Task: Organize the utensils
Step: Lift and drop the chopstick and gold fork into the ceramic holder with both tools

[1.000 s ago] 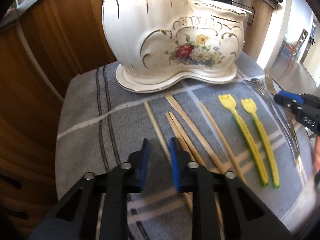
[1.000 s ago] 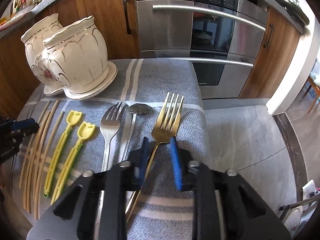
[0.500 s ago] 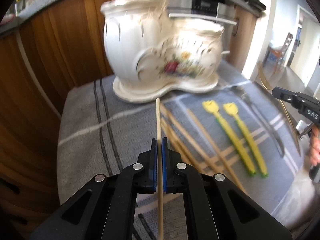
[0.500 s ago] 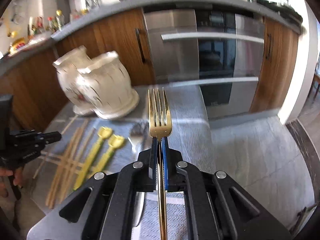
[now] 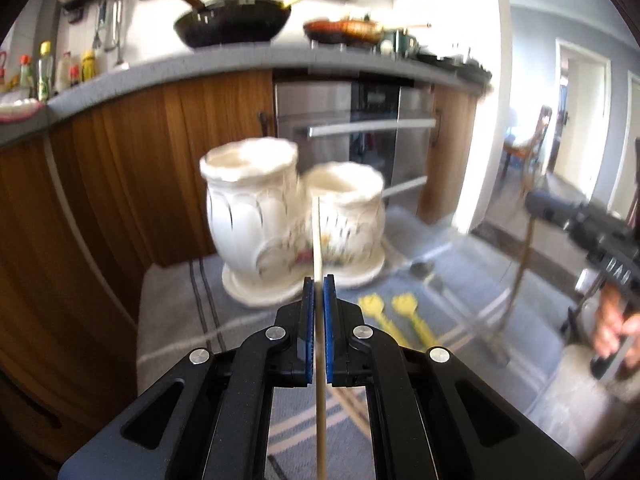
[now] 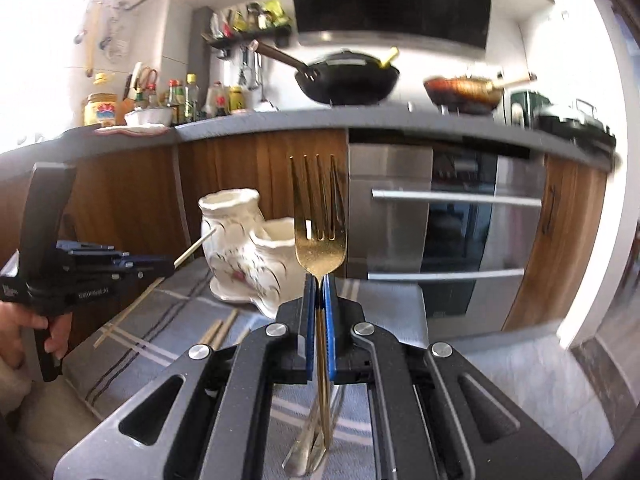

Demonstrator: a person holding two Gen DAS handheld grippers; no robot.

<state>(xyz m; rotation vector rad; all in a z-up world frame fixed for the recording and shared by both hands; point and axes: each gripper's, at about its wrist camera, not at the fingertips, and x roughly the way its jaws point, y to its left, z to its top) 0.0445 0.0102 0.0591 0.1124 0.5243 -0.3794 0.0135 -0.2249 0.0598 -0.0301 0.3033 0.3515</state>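
Currently, left tool [image 5: 316,300] clamps a chopstick [image 5: 318,240] and right tool [image 6: 319,296] clamps a gold fork [image 6: 319,216], both aloft before the twin-cup ceramic holder [image 6: 248,256] at the cloth-covered surface's [image 6: 168,320] far edge. Thin handles may pivot, miss openings, or knock the holder.

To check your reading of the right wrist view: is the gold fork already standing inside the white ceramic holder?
No: the gold fork is clamped upright in the right tool, in front of the white ceramic holder.

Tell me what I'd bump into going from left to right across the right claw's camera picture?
Left claw holding a wooden chopstick → white double vase → gold fork in the right claw → silver oven.
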